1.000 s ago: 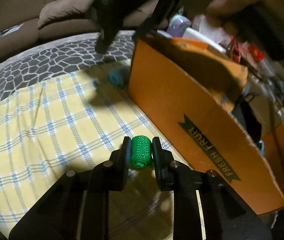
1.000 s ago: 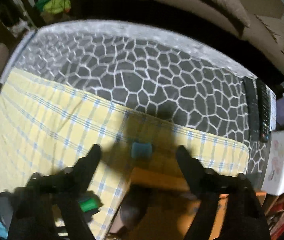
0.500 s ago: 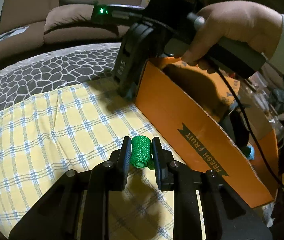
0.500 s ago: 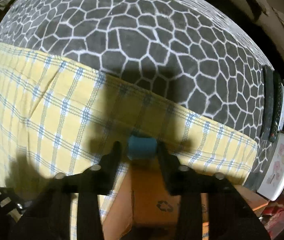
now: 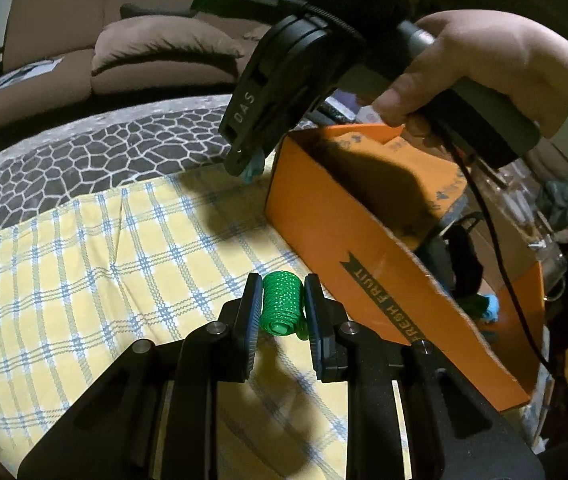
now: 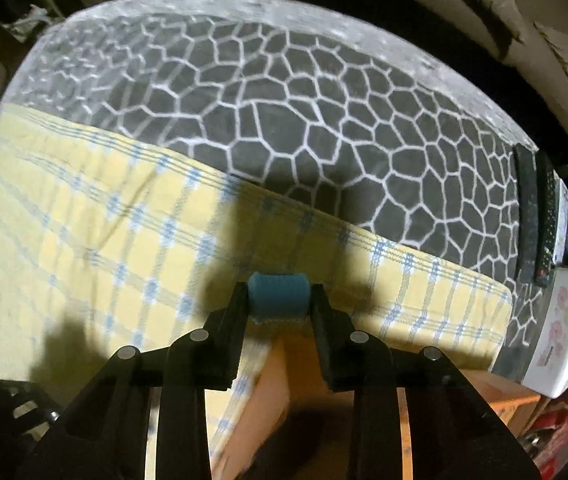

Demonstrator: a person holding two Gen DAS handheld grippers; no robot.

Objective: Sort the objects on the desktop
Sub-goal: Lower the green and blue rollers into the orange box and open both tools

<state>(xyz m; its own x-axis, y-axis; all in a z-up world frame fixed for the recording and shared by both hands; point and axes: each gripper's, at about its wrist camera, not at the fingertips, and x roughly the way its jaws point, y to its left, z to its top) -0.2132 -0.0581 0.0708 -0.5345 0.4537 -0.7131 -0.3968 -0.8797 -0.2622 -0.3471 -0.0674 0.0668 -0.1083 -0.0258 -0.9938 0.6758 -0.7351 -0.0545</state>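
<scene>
Green cord roll (image 5: 282, 304) sits clamped between the narrow-set jaws of the left gripper (image 5: 283, 312), held above the yellow checked cloth (image 5: 84, 280). Farther off, the right gripper (image 6: 280, 308) points down, its jaws closing onto a blue roll (image 6: 279, 295) just left of the orange box (image 5: 324, 220).

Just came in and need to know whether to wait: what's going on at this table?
A person is sorting small rolls with a handheld gripper in each hand. The left gripper is shut on a green woven roll above the yellow checked cloth. The right gripper is closing, a teal-blue roll between its fingers, beside the orange cardboard box. Neither roll is in the box yet.
</scene>
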